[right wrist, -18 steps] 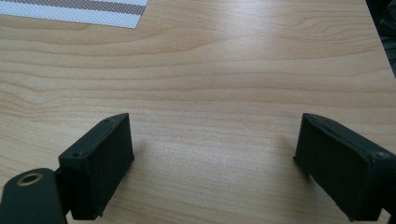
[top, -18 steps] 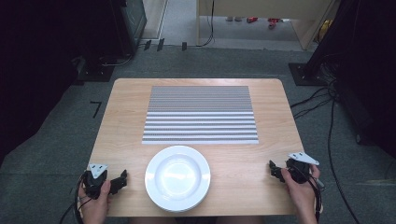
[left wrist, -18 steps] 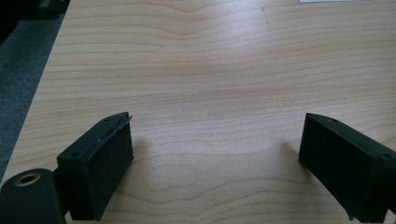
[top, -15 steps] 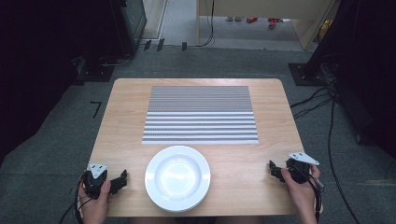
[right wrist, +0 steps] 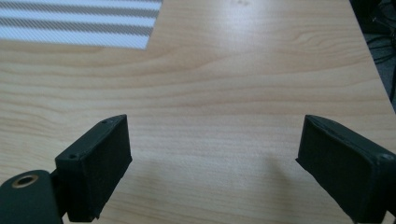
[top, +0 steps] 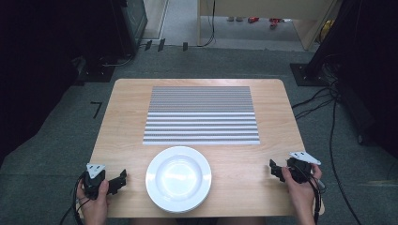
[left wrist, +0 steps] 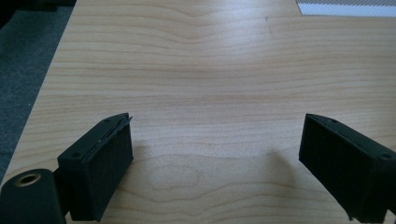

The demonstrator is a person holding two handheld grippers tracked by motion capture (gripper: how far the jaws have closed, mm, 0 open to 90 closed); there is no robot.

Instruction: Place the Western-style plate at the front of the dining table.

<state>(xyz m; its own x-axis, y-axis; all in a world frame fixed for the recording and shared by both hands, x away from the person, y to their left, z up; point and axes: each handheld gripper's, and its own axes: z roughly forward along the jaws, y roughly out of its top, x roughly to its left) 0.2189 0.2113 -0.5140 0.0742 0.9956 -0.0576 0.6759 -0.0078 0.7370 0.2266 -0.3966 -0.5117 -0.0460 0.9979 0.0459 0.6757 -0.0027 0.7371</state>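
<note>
Pale wooden surface (top: 126, 122) carries a white plate (top: 178, 178), glossy, empty and stack-like at its rim, at six o'clock just below a striped mat (top: 202, 115). No step seems begun. Left claw (top: 118, 180) at nine o'clock and right claw (top: 276, 170) at three o'clock rest gaping, holding nothing. Likely next: reaching inward to the plate's rim.

The desk (top: 126, 122) is pale wood with a wavy grain. On it lies a placemat (top: 202, 115) in grey and white stripes, and a plain glossy white plate (top: 178, 179). The left tool (top: 115, 182) and right tool (top: 278, 170) are black, each topped by a light grey plate. The carpet (top: 47, 154) is dark grey.
</note>
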